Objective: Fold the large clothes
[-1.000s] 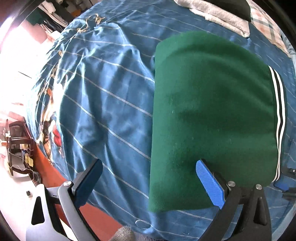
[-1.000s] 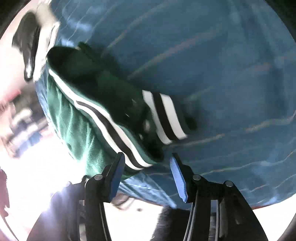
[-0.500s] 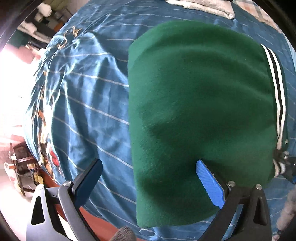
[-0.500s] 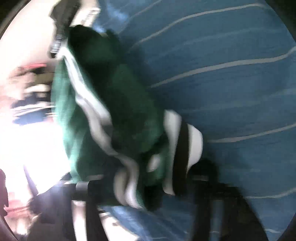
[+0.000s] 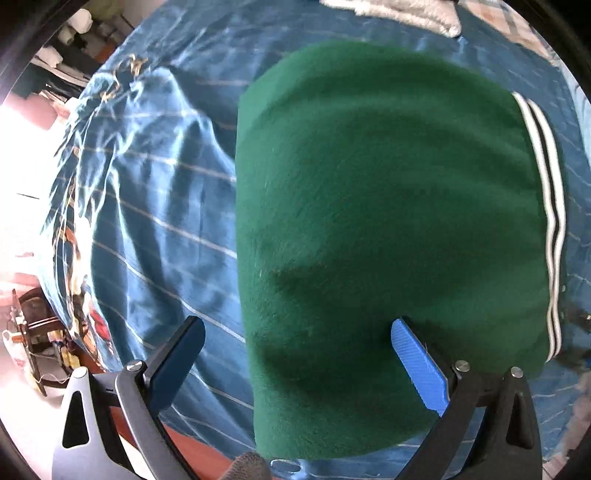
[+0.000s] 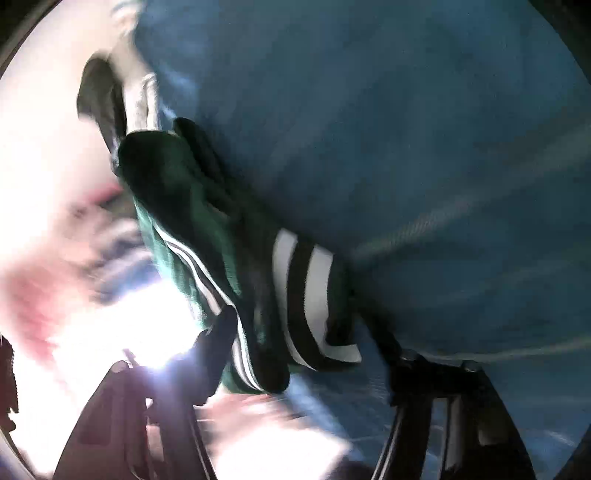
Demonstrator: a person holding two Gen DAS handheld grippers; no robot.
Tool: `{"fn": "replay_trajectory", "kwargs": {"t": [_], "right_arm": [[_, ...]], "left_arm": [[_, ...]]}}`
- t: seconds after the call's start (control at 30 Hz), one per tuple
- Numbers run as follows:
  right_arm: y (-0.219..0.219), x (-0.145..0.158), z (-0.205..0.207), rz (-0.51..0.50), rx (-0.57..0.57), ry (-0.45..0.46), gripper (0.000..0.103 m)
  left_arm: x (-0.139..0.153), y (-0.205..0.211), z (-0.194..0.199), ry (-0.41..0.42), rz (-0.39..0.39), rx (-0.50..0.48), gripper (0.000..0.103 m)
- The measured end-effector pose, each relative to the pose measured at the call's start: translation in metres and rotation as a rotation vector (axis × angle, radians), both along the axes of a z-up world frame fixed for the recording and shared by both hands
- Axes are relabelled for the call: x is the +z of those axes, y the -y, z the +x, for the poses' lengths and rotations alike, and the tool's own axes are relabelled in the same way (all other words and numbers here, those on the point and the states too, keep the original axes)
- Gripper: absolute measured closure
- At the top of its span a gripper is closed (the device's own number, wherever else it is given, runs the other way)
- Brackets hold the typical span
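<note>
The right wrist view is smeared throughout. The right gripper (image 6: 295, 332) shows only as dark shapes; its jaws are opening, with the garment's (image 6: 207, 236) striped cuff (image 6: 314, 295) between them, though whether the pads touch it cannot be told. Glare whites out that picture's left side, hiding everything beyond the bed's (image 6: 406, 147) edge.

In the left wrist view, the garment (image 5: 388, 221) covers the bedspread under it, and the gripper's right finger (image 5: 421, 362) masks part of its near edge. The white towel (image 5: 406, 11) at the bed's far edge is cut off by the frame. Room clutter past the bed's left edge is too small to identify.
</note>
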State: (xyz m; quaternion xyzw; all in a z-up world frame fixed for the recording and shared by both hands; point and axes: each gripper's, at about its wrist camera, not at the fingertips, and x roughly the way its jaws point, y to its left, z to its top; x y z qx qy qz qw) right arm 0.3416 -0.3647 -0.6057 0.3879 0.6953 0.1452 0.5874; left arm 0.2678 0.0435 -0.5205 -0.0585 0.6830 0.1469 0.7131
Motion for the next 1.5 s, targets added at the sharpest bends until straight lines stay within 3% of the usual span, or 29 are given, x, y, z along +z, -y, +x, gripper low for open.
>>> {"fn": "replay_trajectory", "kwargs": {"t": [0.1, 0.2, 0.27, 0.37, 0.43, 0.47, 0.5, 0.53, 0.63, 0.7, 0.77, 0.87, 0.93, 0.97, 1.07, 1.13, 1.23, 1.3, 1.4, 1.5], "right_arm": [[-0.005, 0.047, 0.035, -0.142, 0.092, 0.15, 0.036], [-0.032, 0.071, 0.072, -0.101, 0.17, 0.24, 0.036], [-0.065, 0.072, 0.097, -0.078, 0.225, 0.26, 0.036], [-0.118, 0.063, 0.114, -0.132, 0.331, 0.287, 0.036], [-0.142, 0.05, 0.103, -0.127, 0.377, 0.275, 0.036], [-0.151, 0.046, 0.102, -0.115, 0.393, 0.269, 0.046], [-0.16, 0.046, 0.1, -0.145, 0.407, 0.271, 0.097], [-0.163, 0.047, 0.1, -0.163, 0.394, 0.269, 0.099], [-0.141, 0.051, 0.099, -0.242, 0.304, 0.26, 0.101], [-0.133, 0.035, 0.102, -0.195, 0.3, 0.168, 0.1], [-0.128, 0.045, 0.106, -0.151, 0.293, 0.161, 0.097], [-0.127, 0.073, 0.125, -0.194, 0.288, 0.234, 0.076], [-0.136, 0.077, 0.145, -0.176, 0.28, 0.254, 0.033], [-0.14, 0.073, 0.158, -0.18, 0.282, 0.255, 0.032], [-0.166, 0.044, 0.186, -0.118, 0.33, 0.174, 0.034], [-0.194, 0.025, 0.191, -0.095, 0.417, 0.132, 0.095], [-0.202, 0.031, 0.198, -0.231, 0.385, 0.181, 0.101], [-0.177, 0.018, 0.2, -0.224, 0.279, 0.105, 0.101], [-0.182, 0.024, 0.196, -0.237, 0.323, 0.111, 0.1], [-0.195, 0.052, 0.202, -0.297, 0.369, 0.125, 0.083]], "left_arm": [[0.01, 0.001, 0.003, 0.04, -0.005, 0.011, 0.0], [0.02, -0.006, 0.013, 0.083, 0.063, 0.016, 0.0], [0.023, -0.013, 0.019, 0.117, 0.102, 0.022, 0.0], [0.021, -0.035, 0.03, 0.13, 0.142, 0.061, 0.0], [0.02, -0.051, 0.037, 0.137, 0.153, 0.093, 0.0], [0.02, -0.056, 0.037, 0.141, 0.156, 0.102, 0.0], [0.02, -0.064, 0.039, 0.146, 0.164, 0.116, 0.0], [0.02, -0.072, 0.041, 0.151, 0.164, 0.13, 0.0], [0.021, -0.088, 0.041, 0.162, 0.159, 0.166, 0.0], [0.018, -0.1, 0.041, 0.161, 0.145, 0.193, 0.0], [0.014, -0.106, 0.046, 0.163, 0.116, 0.22, 0.0], [0.009, -0.113, 0.059, 0.176, 0.068, 0.24, 0.0], [0.004, -0.115, 0.07, 0.178, 0.058, 0.233, 0.0], [0.0, -0.116, 0.079, 0.18, 0.053, 0.219, 0.0], [-0.017, -0.112, 0.1, 0.154, 0.069, 0.167, 0.0], [-0.023, -0.11, 0.109, 0.138, 0.084, 0.141, 0.0], [-0.021, -0.107, 0.112, 0.155, 0.1, 0.102, 0.0], [-0.02, -0.111, 0.108, 0.176, 0.044, 0.13, 0.0], [-0.018, -0.119, 0.102, 0.178, 0.019, 0.172, 0.0], [-0.01, -0.129, 0.091, 0.191, 0.037, 0.191, 0.0]]}}
